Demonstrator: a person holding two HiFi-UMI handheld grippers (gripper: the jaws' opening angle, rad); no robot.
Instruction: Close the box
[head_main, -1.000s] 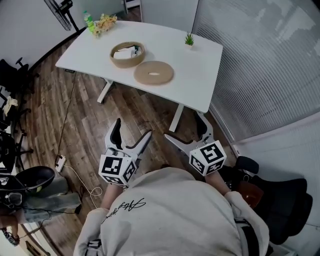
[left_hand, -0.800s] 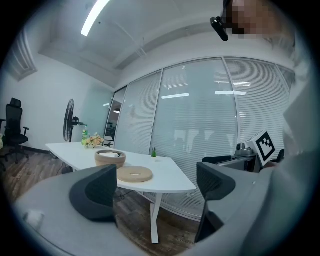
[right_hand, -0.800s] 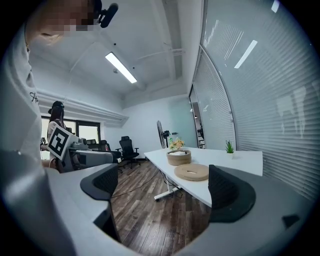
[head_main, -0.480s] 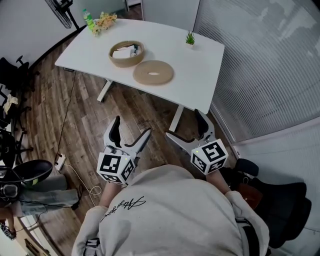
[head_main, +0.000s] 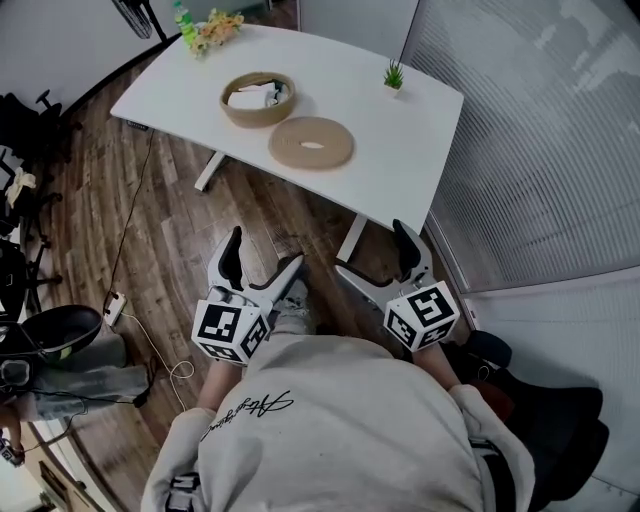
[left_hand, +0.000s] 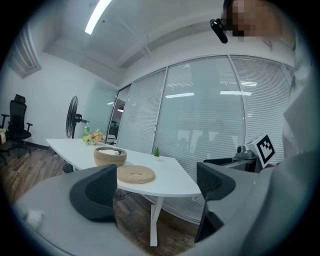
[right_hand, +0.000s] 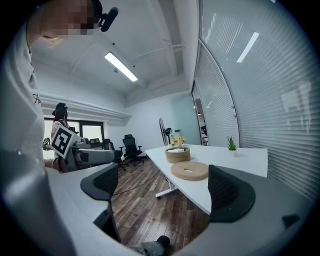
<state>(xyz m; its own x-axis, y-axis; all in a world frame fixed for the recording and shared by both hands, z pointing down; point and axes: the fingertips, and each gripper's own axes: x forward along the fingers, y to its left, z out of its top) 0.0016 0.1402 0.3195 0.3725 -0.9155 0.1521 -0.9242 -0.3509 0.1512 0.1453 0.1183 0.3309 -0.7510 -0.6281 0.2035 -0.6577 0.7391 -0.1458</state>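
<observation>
Stepping forward since a second ago, a shoe now shows between my grippers. Both my left gripper and right gripper gape wide and empty, well short of the table, where the open box stands with its lid just beside it.

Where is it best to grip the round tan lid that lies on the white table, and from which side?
Probably the near rim, from above: the round tan lid lies flat on the white table, beside the open round box, its thick edge exposed in front.
</observation>
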